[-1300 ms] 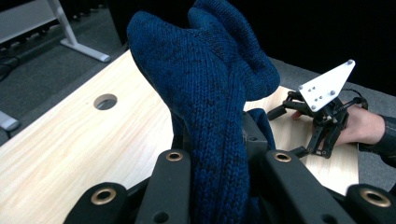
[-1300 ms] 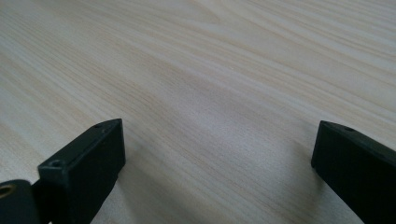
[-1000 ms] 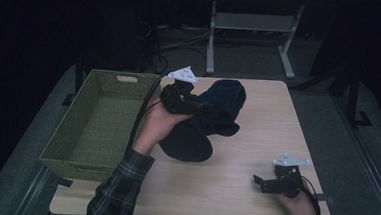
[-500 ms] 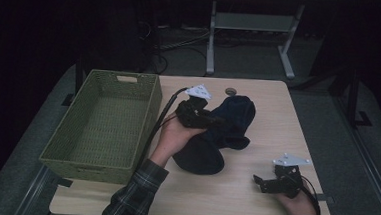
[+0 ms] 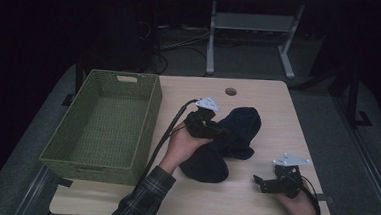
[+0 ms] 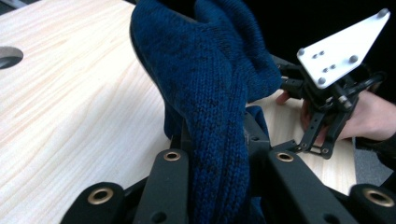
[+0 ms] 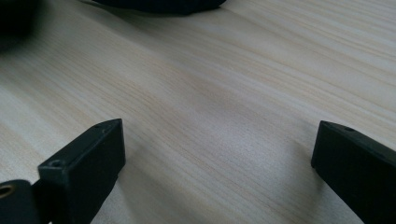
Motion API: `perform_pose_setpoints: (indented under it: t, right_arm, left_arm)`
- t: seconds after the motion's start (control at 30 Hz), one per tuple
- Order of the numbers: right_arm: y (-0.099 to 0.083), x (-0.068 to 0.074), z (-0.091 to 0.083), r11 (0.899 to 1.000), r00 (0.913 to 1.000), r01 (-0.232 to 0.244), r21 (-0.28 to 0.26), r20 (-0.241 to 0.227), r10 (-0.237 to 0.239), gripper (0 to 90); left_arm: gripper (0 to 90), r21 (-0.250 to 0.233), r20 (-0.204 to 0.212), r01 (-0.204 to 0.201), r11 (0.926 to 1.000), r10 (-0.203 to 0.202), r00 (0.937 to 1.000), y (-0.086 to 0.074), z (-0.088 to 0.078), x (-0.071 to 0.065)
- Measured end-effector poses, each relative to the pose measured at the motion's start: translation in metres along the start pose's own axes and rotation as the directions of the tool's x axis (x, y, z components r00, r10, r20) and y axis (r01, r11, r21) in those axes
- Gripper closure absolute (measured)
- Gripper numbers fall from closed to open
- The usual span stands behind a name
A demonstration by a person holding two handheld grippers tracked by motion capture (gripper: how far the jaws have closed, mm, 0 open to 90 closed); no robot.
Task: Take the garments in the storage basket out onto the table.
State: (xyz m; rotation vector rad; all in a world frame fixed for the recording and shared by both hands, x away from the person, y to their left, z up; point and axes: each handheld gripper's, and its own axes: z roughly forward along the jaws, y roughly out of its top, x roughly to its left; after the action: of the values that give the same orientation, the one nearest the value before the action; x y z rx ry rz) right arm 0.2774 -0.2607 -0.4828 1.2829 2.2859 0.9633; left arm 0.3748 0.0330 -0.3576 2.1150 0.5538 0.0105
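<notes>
A dark blue knitted garment lies bunched at the middle of the wooden table. My left gripper is shut on a fold of it, low over the table. In the left gripper view the thick knit is squeezed between the two black jaws and drapes away over them. These jaws have just been opening a little, with the cloth still between them. My right gripper rests near the table's front right corner, open, with bare wood between its jaws. It also shows beyond the cloth in the left gripper view.
A green woven basket stands at the table's left side, with nothing in it. A round cable hole sits near the far edge. Bare wood lies to the right of the garment. A metal stand is on the floor behind the table.
My left hand has carried the garment rightward, away from the basket, and lowered it onto the table's middle. The right gripper has not moved.
</notes>
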Motion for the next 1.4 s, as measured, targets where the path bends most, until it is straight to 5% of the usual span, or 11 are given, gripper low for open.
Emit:
perform_pose_setpoints:
  t: [0.53, 0.8, 1.0, 1.33, 1.4]
  right_arm:
    - [0.0, 0.0, 0.0, 1.0, 1.0, 0.0, 0.0, 0.0, 0.0, 2.5]
    - [0.0, 0.0, 0.0, 1.0, 1.0, 0.001, 0.001, 0.003, -0.001, 2.5]
    - [0.0, 0.0, 0.0, 1.0, 1.0, -0.002, 0.003, 0.002, 0.002, 2.5]
    - [0.0, 0.0, 0.0, 1.0, 1.0, -0.003, 0.003, 0.002, 0.003, 2.5]
    - [0.0, 0.0, 0.0, 1.0, 1.0, -0.003, 0.003, 0.002, 0.003, 2.5]
  left_arm:
    - [58.0, 0.03, -0.111, 0.017, 0.9994, -0.014, 0.9937, -0.008, -0.006, 0.018]
    - [43.6, 0.026, -0.187, 0.047, 0.9985, -0.041, 0.9815, -0.017, -0.011, 0.032]
    - [36.8, 0.021, -0.264, 0.048, 0.9986, -0.041, 0.9637, -0.022, -0.025, 0.042]
    - [36.3, 0.021, -0.322, 0.046, 0.9987, -0.037, 0.946, -0.028, -0.041, 0.043]
    - [44.1, 0.034, -0.322, 0.027, 0.9991, -0.015, 0.9465, -0.03, -0.044, 0.041]
